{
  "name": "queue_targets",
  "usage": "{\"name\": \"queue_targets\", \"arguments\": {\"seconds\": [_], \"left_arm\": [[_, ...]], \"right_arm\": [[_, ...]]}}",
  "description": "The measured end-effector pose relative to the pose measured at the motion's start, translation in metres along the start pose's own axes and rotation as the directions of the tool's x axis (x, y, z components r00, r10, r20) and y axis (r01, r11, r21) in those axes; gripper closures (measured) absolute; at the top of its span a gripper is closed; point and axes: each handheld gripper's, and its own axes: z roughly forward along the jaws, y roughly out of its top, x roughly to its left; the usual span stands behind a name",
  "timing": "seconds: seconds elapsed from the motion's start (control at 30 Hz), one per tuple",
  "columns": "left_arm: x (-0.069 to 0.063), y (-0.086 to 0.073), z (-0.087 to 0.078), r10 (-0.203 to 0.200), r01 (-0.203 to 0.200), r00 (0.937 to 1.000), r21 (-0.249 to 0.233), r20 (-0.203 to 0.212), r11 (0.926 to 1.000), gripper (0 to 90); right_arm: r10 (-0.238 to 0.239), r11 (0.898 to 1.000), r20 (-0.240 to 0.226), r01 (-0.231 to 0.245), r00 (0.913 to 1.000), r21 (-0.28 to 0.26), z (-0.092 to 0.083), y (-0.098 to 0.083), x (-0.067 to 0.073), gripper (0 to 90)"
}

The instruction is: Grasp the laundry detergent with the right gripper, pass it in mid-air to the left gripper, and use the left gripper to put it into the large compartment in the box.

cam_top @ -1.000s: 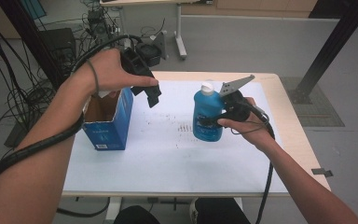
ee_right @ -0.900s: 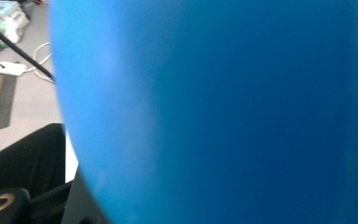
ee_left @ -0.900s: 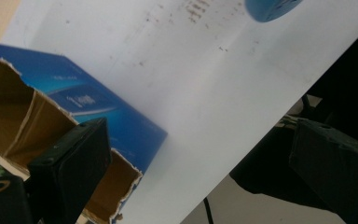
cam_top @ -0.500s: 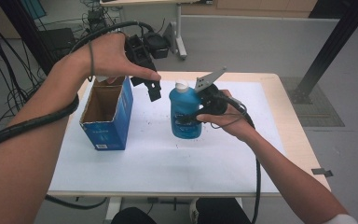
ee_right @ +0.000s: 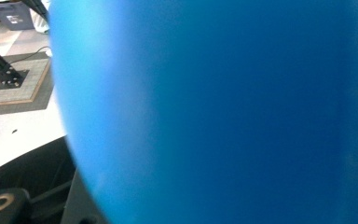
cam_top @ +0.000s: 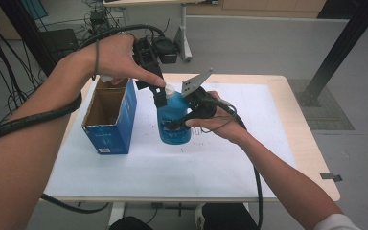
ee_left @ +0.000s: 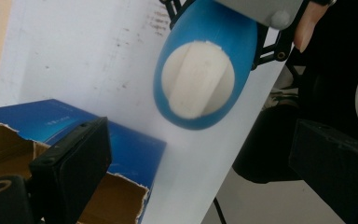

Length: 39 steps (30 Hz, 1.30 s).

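A blue bottle [cam_top: 171,112] with a white cap [cam_top: 169,90] is held a little above the table, next to an open blue cardboard box [cam_top: 109,115]. My right gripper [cam_top: 178,123] is shut on the bottle's body from the right side. In the right gripper view the bottle [ee_right: 214,112] is pressed close against the camera. My left gripper [cam_top: 159,97] hangs open just above and left of the cap. In the left gripper view the cap [ee_left: 198,79] lies ahead between the wide-apart jaws, untouched, with the box [ee_left: 121,149] below.
White paper [cam_top: 182,163] covers the wooden table [cam_top: 302,143]. The box stands upright at the table's left with its top torn open. Cables and equipment lie on the floor behind the table. A black post stands at the right.
My right gripper has carried the bottle leftwards, to just beside the box. The left gripper has shifted slightly and now sits right over the bottle's cap.
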Motion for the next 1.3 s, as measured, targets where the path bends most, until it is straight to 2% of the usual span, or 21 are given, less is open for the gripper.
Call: {"name": "queue_targets", "arguments": {"seconds": [0.23, 0.4, 0.7, 0.8, 0.97, 1.3], "left_arm": [[-0.001, -0.004, 0.006, 0.020, -0.020, 0.9995, 0.020, 0.024, 0.9996, 6.3], [-0.003, 0.000, 0.014, 0.043, -0.045, 0.9980, 0.039, 0.046, 0.9982, 6.3], [-0.004, 0.005, 0.026, 0.078, -0.082, 0.9937, 0.052, 0.081, 0.9953, 6.5], [-0.004, 0.006, 0.027, 0.080, -0.084, 0.9932, 0.053, 0.085, 0.9950, 6.5], [-0.004, 0.006, 0.031, 0.087, -0.093, 0.9918, 0.055, 0.093, 0.9942, 6.7], [-0.004, 0.003, 0.035, 0.094, -0.099, 0.9900, 0.051, 0.105, 0.9937, 6.9]], "right_arm": [[-0.020, 1.000, -0.025, 0.020, 0.9995, -0.010, 0.009, 0.005, 0.004, 44.0], [-0.046, 0.999, -0.041, 0.045, 0.9981, -0.021, 0.013, 0.010, 0.008, 44.0], [-0.072, 0.997, -0.059, 0.070, 0.9956, -0.046, 0.011, 0.015, 0.013, 43.9], [-0.075, 0.996, -0.064, 0.073, 0.9951, -0.042, 0.010, 0.016, 0.015, 43.9], [-0.097, 0.993, -0.055, 0.093, 0.9938, -0.069, 0.010, 0.018, 0.014, 44.0], [-0.099, 0.992, -0.052, 0.095, 0.9937, -0.079, 0.011, 0.019, 0.014, 43.9]]}}
